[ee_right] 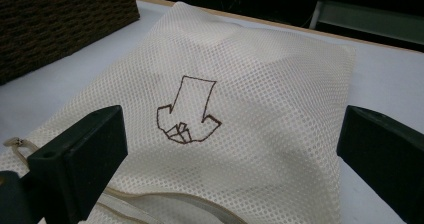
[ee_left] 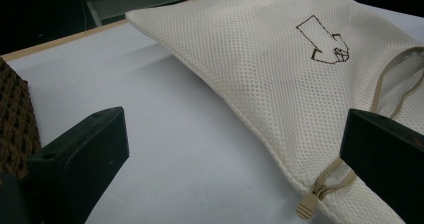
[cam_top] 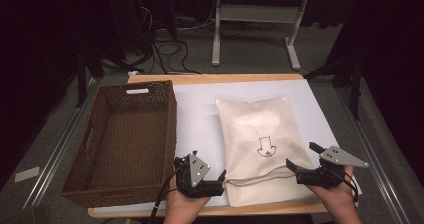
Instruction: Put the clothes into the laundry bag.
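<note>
Both wide, empty — left hand-held gripper (cam_top: 221,180), right hand-held gripper (cam_top: 300,160) — flanking the mesh bag (cam_top: 260,144).

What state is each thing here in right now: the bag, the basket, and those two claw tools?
Mesh bag: lying flat on the table, stuffed, zipper partly open at the near end.
Zipper pull: at the bag's near corner.
Basket: upright, empty, left of the bag.
Left gripper: open, holding nothing, beside the bag's near corner.
Right gripper: open, holding nothing, at the bag's near right edge.
</note>
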Tool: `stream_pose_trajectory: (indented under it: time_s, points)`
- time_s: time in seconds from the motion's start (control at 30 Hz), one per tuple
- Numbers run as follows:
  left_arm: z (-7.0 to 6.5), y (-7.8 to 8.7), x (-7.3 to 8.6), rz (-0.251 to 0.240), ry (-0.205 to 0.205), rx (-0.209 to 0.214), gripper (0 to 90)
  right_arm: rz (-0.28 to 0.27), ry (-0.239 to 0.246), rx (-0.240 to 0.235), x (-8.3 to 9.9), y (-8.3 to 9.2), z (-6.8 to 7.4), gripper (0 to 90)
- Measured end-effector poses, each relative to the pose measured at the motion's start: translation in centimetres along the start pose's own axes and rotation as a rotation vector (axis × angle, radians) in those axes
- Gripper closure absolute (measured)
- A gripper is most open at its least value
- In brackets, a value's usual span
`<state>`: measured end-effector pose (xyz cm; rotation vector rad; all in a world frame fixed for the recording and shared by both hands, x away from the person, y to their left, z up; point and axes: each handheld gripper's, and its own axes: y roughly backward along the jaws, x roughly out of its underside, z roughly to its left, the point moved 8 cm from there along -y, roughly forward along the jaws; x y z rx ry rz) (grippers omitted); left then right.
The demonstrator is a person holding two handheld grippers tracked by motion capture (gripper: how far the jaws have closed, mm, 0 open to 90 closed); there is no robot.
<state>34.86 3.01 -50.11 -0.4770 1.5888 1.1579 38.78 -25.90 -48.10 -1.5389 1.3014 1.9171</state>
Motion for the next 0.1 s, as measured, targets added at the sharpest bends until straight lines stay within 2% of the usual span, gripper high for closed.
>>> stream_pose_trajectory:
  time_s: [0.1]
  points:
    - [0.1, -0.14, 0.19, 0.009, 0.002, -0.001, 0.0, -0.001, 0.001, 0.001, -0.02, 0.01, -0.02, 0.4]
